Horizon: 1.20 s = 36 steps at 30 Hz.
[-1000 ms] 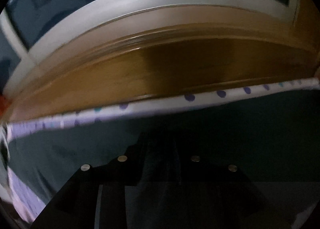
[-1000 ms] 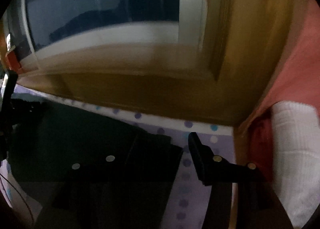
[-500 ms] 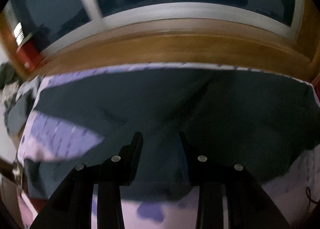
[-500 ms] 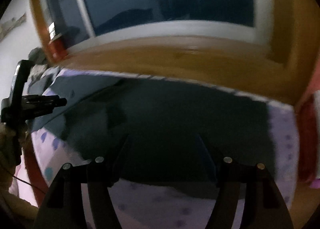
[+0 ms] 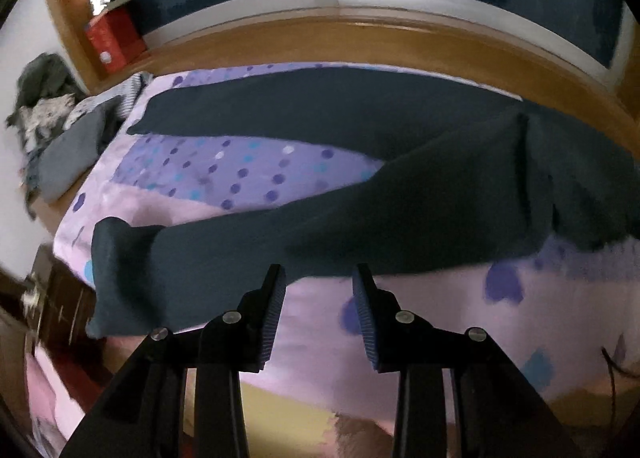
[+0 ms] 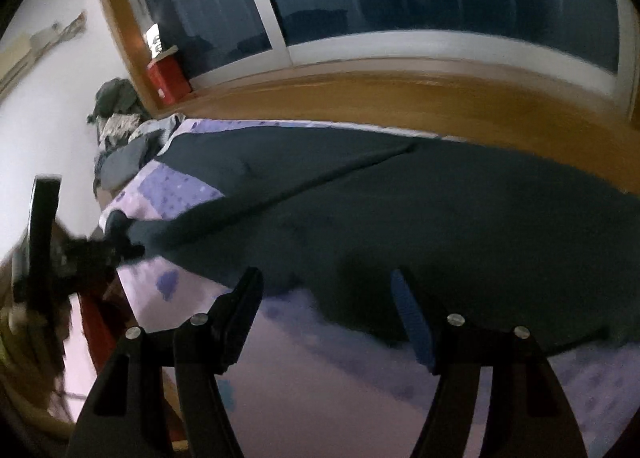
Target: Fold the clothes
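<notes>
A pair of dark trousers (image 5: pixel 360 194) lies spread on a purple dotted bedsheet (image 5: pixel 240 170), its two legs fanned apart in a V toward the left. My left gripper (image 5: pixel 318 278) hovers open just in front of the near leg's edge, holding nothing. My right gripper (image 6: pixel 326 282) is open wide before the trousers (image 6: pixel 400 210), at the near edge of their broad part, also holding nothing. In the right wrist view the left gripper (image 6: pixel 100 250) shows at the far left, by the near leg's end.
A wooden ledge (image 5: pixel 360 42) and a window run along the far side of the bed. A red box (image 5: pixel 114 40) stands on the ledge at left. Crumpled clothes (image 5: pixel 52 126) are piled off the bed's left end. A thin cable (image 5: pixel 612 362) lies at right.
Both grippers have pulled back from the ledge side toward the bed's near edge. Their jaws have opened, and the trousers now lie spread on the sheet.
</notes>
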Tool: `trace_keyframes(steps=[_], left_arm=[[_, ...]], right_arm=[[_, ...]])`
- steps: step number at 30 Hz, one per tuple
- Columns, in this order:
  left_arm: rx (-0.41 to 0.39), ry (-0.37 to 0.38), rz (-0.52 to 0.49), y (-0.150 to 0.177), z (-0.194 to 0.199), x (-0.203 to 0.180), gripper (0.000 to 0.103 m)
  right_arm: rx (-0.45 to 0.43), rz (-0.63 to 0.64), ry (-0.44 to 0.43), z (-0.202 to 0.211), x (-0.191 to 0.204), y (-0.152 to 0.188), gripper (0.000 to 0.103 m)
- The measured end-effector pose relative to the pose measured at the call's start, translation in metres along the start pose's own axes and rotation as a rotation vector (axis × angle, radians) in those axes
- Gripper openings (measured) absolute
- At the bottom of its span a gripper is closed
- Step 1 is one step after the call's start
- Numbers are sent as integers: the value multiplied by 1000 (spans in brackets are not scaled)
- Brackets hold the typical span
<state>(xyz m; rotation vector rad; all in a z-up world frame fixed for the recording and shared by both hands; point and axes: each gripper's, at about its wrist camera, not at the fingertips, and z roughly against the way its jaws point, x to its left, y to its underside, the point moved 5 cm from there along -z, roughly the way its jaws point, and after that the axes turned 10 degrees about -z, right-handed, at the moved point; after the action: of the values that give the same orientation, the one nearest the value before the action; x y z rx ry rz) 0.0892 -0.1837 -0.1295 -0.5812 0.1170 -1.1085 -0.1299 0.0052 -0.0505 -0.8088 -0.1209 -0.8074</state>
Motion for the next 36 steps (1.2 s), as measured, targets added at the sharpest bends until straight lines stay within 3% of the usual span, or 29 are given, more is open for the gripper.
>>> trace_keyframes(steps=[7, 12, 19, 25, 26, 28, 29, 31, 36], left_arm=[[-41, 156, -105, 19, -8, 28, 35], [-53, 229, -150, 31, -13, 34, 35], [-29, 218, -210, 38, -30, 33, 35], [-23, 221, -222, 29, -46, 38, 35], [-25, 226, -217, 28, -47, 39, 35], [-35, 241, -207, 26, -49, 41, 32], [-37, 247, -199, 25, -48, 44, 27], [-41, 275, -164, 21, -45, 53, 4], [-117, 294, -100, -9, -17, 79, 3]], right_arm=[[43, -101, -25, -52, 82, 2, 67], [117, -150, -66, -86, 113, 1, 67], [239, -265, -118, -141, 124, 2, 67], [211, -240, -151, -150, 136, -13, 67], [203, -234, -159, -150, 139, -16, 64], [189, -222, -175, -150, 143, -22, 35], [182, -217, -183, -150, 145, -25, 15], [167, -205, -199, -150, 149, -31, 10], [117, -177, -235, -153, 162, -57, 8]])
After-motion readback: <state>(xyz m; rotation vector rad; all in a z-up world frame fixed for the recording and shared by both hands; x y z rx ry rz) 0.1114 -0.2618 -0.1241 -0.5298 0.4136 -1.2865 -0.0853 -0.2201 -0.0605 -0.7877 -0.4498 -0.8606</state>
